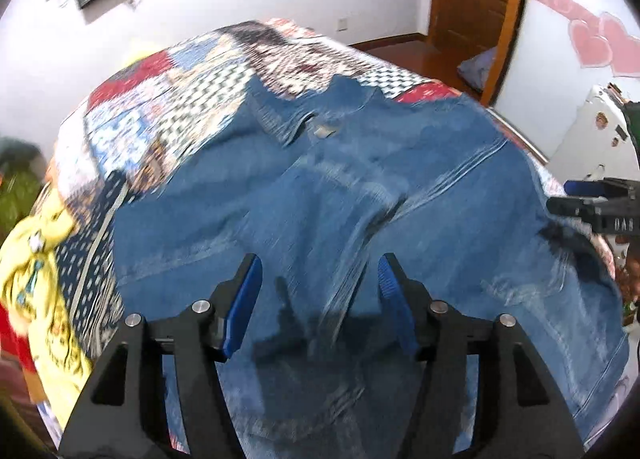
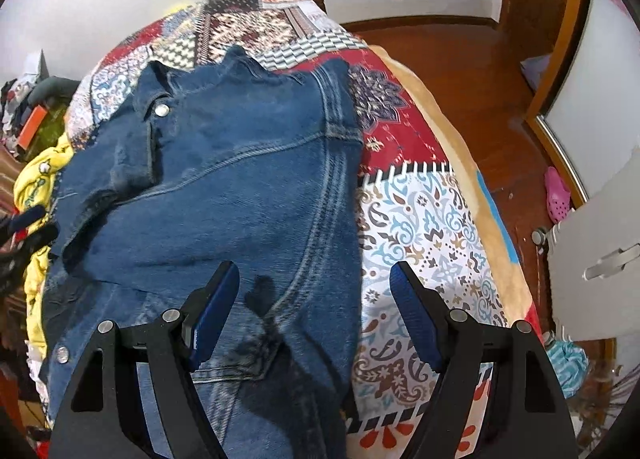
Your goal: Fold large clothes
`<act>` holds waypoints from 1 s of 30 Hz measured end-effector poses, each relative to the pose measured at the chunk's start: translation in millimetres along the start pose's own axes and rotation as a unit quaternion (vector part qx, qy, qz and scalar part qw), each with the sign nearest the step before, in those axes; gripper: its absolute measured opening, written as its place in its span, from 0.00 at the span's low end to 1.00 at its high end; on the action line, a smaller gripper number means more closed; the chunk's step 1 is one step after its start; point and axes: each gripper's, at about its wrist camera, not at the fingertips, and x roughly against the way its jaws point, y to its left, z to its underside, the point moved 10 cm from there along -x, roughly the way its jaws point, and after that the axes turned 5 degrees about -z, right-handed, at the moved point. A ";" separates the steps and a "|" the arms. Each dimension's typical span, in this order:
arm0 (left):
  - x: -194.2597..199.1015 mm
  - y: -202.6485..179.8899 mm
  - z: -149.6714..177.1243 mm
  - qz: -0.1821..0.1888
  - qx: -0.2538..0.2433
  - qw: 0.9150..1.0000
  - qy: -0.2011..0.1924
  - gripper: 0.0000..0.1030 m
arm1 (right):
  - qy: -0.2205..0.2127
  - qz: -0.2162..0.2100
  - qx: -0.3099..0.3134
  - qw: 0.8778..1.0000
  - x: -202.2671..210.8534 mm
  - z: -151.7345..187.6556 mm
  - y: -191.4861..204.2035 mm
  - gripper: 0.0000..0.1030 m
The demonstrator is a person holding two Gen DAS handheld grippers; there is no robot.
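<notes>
Left wrist view: the left gripper hangs with its blue pads parted and nothing between them, directly over the body of the denim jacket, whose long axis runs from 6 o'clock up to the collar at about 12 o'clock on the patchwork bedspread. Right wrist view: the right gripper is likewise released and empty, straddling the jacket's side seam edge, denim under its 9 o'clock finger and bare bedspread under the 3 o'clock one, so I judge it the nearer to an edge to lift
</notes>
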 end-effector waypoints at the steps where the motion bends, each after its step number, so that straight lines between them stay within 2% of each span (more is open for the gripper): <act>1: -4.6 -6.2 -4.2 0.004 -0.006 1.000 0.003 0.58 | -0.002 -0.001 0.003 1.000 1.5 -1.0 2.1 0.73; 6: -51.5 -28.7 -11.5 0.000 -0.038 0.998 0.041 0.58 | -0.006 -0.001 0.013 1.000 3.0 -4.9 6.1 0.73; 9: -79.7 -28.1 -11.4 -0.023 -0.029 0.998 0.059 0.58 | -0.006 -0.001 0.011 1.000 2.5 -4.4 4.9 0.73; 12: -84.5 -30.0 -15.7 -0.016 -0.014 0.998 0.055 0.56 | -0.002 0.000 0.006 1.000 -0.4 -2.4 2.3 0.73; 13: -82.2 -29.3 -18.3 -0.015 -0.014 0.999 0.047 0.41 | 0.000 0.001 0.004 1.000 -1.1 -1.5 1.1 0.73; 14: -79.5 -28.8 -20.2 -0.014 -0.014 0.999 0.044 0.32 | 0.000 0.001 0.002 1.000 -1.1 -0.9 0.6 0.73; 16: -69.3 -24.0 -24.6 -0.014 -0.003 0.999 0.029 0.27 | 0.003 -0.002 -0.003 1.000 -2.5 -0.6 -0.9 0.73; 19: -41.6 -8.0 -34.3 -0.006 0.030 1.000 -0.003 0.21 | 0.000 -0.005 -0.003 1.000 0.2 -1.1 1.0 0.73; 23: 2.4 27.1 -46.0 0.028 0.095 0.994 -0.035 0.15 | -0.006 -0.006 0.001 1.000 5.6 -2.9 4.3 0.73; 27: 40.9 61.3 -42.8 0.017 0.123 0.990 -0.065 0.14 | -0.018 -0.017 -0.002 1.000 13.0 -5.9 10.3 0.73; 30: 55.5 81.3 -22.0 0.010 0.140 0.988 -0.065 0.14 | -0.023 -0.026 0.000 0.999 17.7 -6.5 15.3 0.73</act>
